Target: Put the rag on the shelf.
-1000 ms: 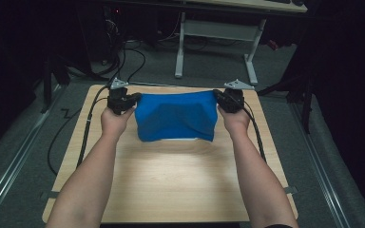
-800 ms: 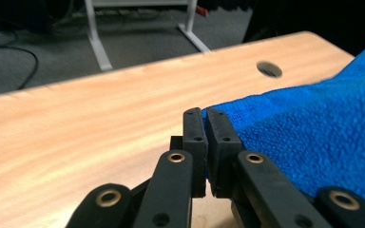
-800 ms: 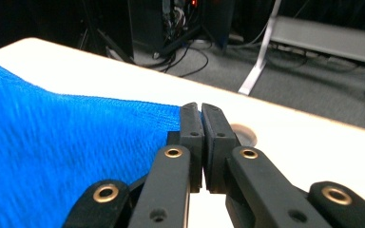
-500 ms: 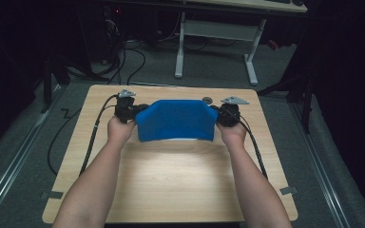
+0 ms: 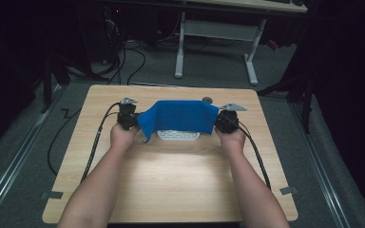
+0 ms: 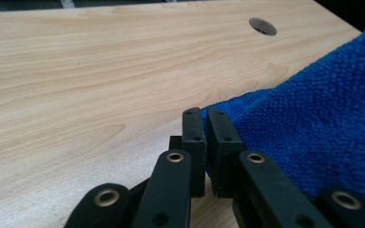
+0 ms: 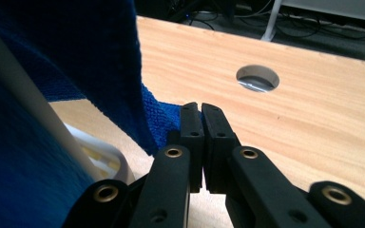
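Between both clenched claws, left claw (image 5: 129,124) and right claw (image 5: 224,124), blue towel (image 5: 178,118) hides a white object (image 5: 178,136).

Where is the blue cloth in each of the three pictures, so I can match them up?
High view: the blue cloth hangs at table centre, stretched between the left gripper and right gripper.
Left gripper view: it covers the right side, its corner pinched in the shut jaws.
Right gripper view: it covers the left side, its edge in the shut jaws.
Shared landmark: the round hole in the table.
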The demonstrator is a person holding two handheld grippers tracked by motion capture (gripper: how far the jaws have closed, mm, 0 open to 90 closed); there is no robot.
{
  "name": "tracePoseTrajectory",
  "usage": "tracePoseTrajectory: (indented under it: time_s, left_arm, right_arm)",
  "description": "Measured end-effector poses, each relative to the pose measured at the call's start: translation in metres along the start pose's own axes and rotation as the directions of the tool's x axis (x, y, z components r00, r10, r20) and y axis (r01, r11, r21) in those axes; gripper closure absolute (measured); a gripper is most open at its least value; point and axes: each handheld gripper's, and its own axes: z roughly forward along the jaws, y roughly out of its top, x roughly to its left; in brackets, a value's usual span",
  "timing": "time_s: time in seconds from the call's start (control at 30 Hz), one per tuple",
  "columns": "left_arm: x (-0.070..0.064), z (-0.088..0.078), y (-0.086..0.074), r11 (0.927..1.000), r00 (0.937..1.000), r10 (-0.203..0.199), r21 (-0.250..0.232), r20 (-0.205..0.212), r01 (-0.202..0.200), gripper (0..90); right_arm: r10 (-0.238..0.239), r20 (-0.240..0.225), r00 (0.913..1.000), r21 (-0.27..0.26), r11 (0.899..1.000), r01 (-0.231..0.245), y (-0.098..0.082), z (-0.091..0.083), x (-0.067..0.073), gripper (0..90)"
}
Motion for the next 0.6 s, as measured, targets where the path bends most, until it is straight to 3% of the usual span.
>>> tracePoseTrajectory:
  time_s: [0.47, 0.6]
  left_arm:
    - [-0.0096, 0.0067, -0.0064, 0.9994, 0.9996, 0.022, 0.024, 0.019, -0.023, 81.5]
    - [-0.0052, 0.0029, -0.0096, 0.9999, 1.0000, -0.007, 0.013, -0.001, 0.007, 74.6]
  right_arm:
    - [-0.012, -0.006, 0.9999, 0.009, 1.000, 0.012, -0.0024, -0.0010, 0.0036, 87.5]
    - [-0.002, -0.006, 1.0000, 0.001, 1.000, 0.002, -0.0002, -0.0029, 0.0031, 82.6]
